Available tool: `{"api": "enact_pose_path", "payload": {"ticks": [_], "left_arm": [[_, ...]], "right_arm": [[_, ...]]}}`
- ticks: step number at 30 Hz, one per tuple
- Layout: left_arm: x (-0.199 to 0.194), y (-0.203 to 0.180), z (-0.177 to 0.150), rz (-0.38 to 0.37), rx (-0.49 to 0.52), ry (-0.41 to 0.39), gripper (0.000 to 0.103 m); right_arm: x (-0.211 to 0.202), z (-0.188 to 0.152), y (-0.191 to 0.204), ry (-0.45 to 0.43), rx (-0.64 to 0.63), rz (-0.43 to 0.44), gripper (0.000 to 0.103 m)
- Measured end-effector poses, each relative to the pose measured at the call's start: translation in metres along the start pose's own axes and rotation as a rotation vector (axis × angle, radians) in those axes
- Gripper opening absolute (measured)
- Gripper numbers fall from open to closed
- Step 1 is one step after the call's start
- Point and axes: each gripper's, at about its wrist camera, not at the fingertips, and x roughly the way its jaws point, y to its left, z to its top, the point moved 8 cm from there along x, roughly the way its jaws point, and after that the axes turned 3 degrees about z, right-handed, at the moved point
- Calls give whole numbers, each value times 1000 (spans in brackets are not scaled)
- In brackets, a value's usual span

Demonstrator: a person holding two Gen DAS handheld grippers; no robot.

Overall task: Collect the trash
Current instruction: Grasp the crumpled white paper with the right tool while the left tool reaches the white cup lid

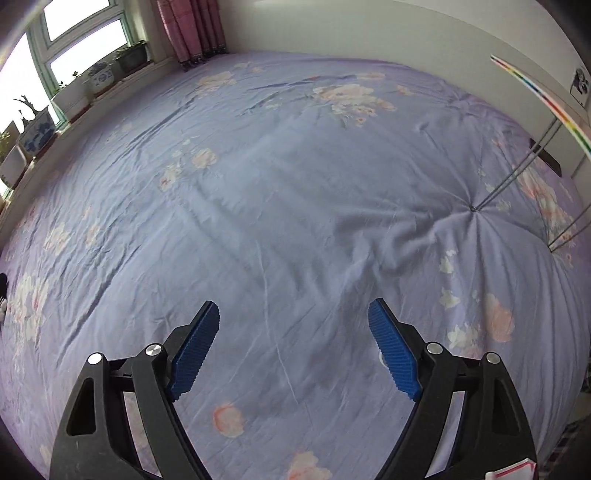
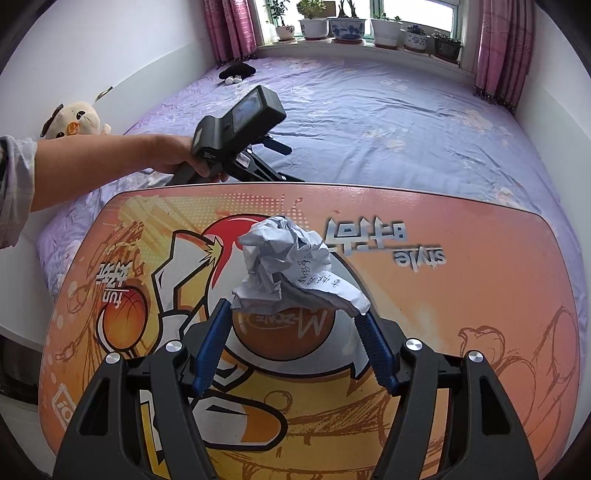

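A crumpled ball of white paper [image 2: 288, 266] with handwriting sits between the tips of my right gripper [image 2: 293, 314], above the orange cartoon-printed table top [image 2: 480, 295]. The blue pads [image 2: 212, 347] touch the paper's lower edges and the jaws stand fairly wide around it. My left gripper [image 1: 293, 314] is open and empty over the purple floral bed sheet [image 1: 277, 184]. In the right wrist view the left gripper's body [image 2: 240, 136] is held by a hand beyond the table's far edge.
The bed [image 2: 388, 122] runs to a windowsill with potted plants [image 2: 347, 26] and pink curtains [image 2: 502, 48]. A plush duck [image 2: 74, 122] and a dark object [image 2: 236, 72] lie at the bed's left. Thin metal legs [image 1: 517, 170] press into the sheet at right.
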Motion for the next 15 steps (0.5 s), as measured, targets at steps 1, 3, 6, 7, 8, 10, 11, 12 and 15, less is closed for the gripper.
{"api": "enact_pose_path", "payload": {"ticks": [1,3,6,7,8,10,11,12,15], "left_arm": [[9,-8,-4,-21,28,9,82],[26,-23,-14,-80,62,23,82],[47,-42,-30,-148,87,51,82],[52,-49,-37,-171,101,65,82],[58,-53,-43,-177,127,78,82],[71,-63,-54,-193,178,105,82],[75,-69,-57,-204,204,111,82],[78,-74,-59,-207,225,109,82],[88,-87,-58,-204,258,86,79]], "right_arm": [[-1,-1,0,-1,-3,5,69],[-1,-2,-1,-3,-4,5,70],[-2,-3,-1,-9,1,6,70],[-2,-3,-1,-9,3,7,70],[-2,-3,-1,-9,7,8,70],[-1,-2,-4,-12,19,8,70],[-1,-2,-5,-15,29,3,70],[-1,-2,-6,-18,36,-3,70],[-1,-2,-9,-24,56,-16,70]]}}
